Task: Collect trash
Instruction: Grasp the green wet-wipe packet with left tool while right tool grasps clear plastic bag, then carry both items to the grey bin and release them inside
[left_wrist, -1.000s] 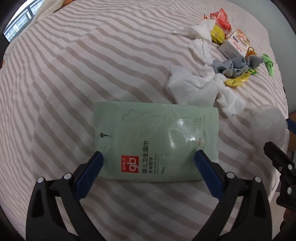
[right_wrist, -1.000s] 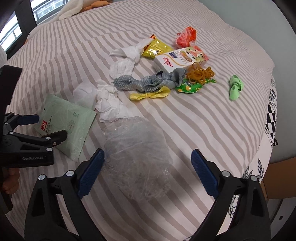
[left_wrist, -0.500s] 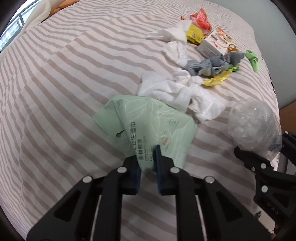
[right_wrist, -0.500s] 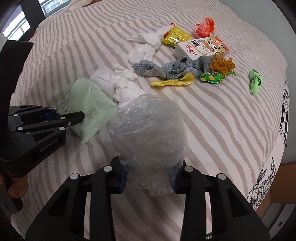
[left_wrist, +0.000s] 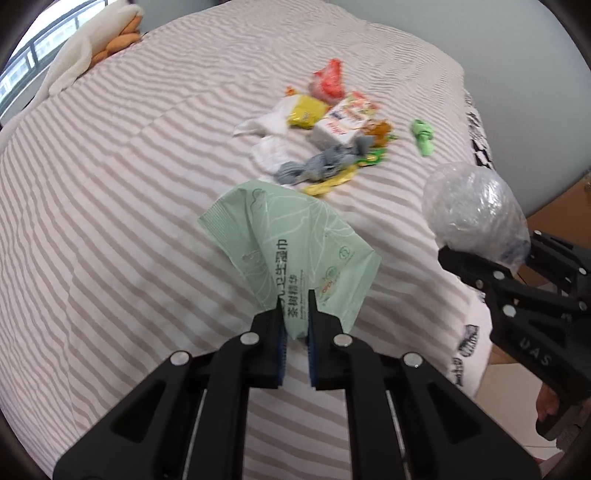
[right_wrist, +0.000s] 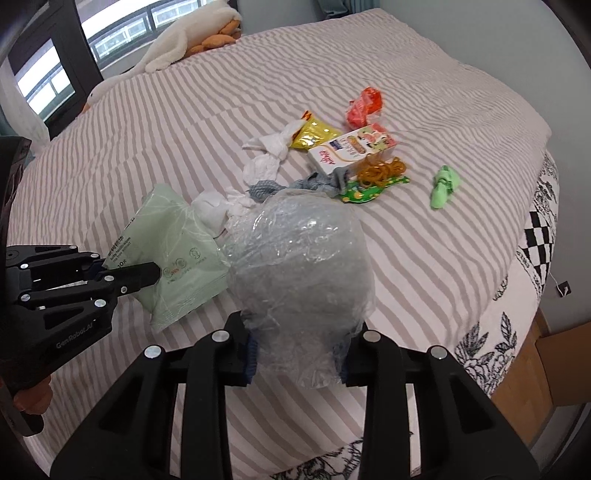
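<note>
A pale green wet-wipe packet (left_wrist: 291, 240) hangs above the striped bed (left_wrist: 110, 221), pinched at its lower edge by my left gripper (left_wrist: 295, 295), which is shut on it. The same packet (right_wrist: 173, 236) and left gripper (right_wrist: 147, 273) appear at the left of the right wrist view. A crumpled clear plastic bag (right_wrist: 299, 266) bulges up between the fingers of my right gripper (right_wrist: 299, 332). Its jaws are closing and the pads press the bag's sides. The bag (left_wrist: 472, 210) is also seen lifted at the right of the left wrist view.
More litter lies farther up the bed: white tissues (right_wrist: 269, 155), a grey cloth (right_wrist: 295, 184), a yellow wrapper (right_wrist: 314, 133), a red wrapper (right_wrist: 364, 105), a white carton (right_wrist: 354, 147), rubber bands (right_wrist: 384, 170) and a green scrap (right_wrist: 445, 184). A plush toy (right_wrist: 184, 48) lies by the window. The bed's edge drops off at right.
Both grippers were open over their items on the bed. They have shut, the left on the green packet and the right on the plastic bag, and lifted both off the cover.
</note>
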